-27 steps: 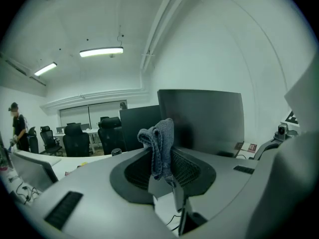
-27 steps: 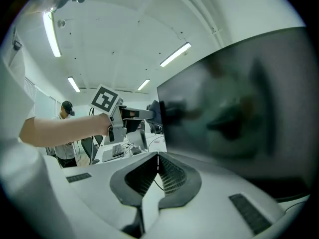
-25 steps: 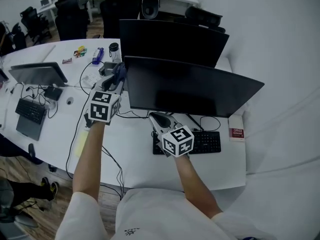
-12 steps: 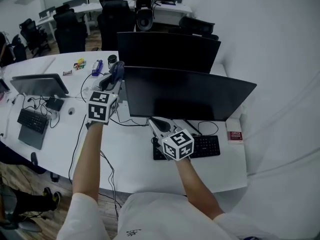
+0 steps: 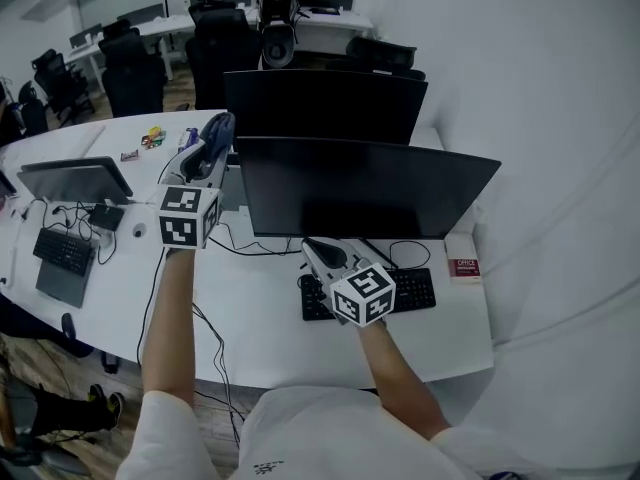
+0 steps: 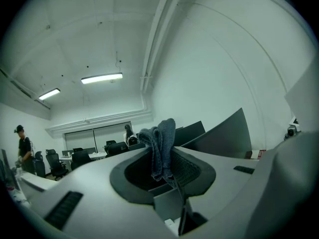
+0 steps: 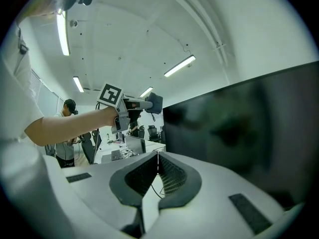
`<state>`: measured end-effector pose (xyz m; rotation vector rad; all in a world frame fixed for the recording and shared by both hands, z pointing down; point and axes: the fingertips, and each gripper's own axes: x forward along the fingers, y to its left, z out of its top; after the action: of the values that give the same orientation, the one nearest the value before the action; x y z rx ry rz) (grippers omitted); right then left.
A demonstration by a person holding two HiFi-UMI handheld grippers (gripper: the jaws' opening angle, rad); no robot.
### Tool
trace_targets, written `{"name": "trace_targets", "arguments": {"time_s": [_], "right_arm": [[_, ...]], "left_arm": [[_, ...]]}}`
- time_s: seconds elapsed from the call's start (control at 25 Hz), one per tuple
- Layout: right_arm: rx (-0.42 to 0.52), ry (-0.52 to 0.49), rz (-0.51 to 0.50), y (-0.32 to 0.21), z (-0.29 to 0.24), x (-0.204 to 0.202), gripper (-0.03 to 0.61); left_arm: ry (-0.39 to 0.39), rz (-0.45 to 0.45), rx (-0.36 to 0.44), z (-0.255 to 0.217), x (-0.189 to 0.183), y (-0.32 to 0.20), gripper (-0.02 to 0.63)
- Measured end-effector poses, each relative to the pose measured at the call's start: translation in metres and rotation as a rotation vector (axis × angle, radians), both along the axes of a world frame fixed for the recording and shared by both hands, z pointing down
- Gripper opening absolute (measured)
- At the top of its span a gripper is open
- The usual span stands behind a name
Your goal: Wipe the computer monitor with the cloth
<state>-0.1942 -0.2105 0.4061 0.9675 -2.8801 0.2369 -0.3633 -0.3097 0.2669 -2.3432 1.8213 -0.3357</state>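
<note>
cloth (image 6: 160, 142): blue-grey ribbed knit, bunched into soft vertical folds, pinched between the jaws of the left hand-held gripper (image 5: 213, 143) and standing up past their tips. held in the air at 10 o'clock of the front monitor (image 5: 372, 190), just beside its upper left corner; contact with the screen not discernible. front monitor: wide, dark, unlit, set at an angle on the white bench (image 5: 262, 313), with a second dark monitor (image 5: 325, 103) close behind at 12 o'clock. right hand-held gripper (image 5: 320, 250): jaws pressed together at the tips, nothing between them, at 6 o'clock just under the screen's lower edge, at 9 o'clock of the black keyboard (image 5: 412, 290).
</note>
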Motion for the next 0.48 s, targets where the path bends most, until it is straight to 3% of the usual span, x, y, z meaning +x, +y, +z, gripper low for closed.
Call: {"name": "trace_targets", "arguments": {"time_s": [0.24,0.48], "right_arm": [[0.035,-0.022,0.046,0.02,-0.011,0.043,0.02],[0.036,-0.042,0.113,0.068,-0.011,0.124,0.02]], "left_arm": [[0.054,0.018,0.004,0.0,0.026,0.036,0.106],[0.113,0.069,-0.066,0.044,0.099,0.103,0.106]]}}
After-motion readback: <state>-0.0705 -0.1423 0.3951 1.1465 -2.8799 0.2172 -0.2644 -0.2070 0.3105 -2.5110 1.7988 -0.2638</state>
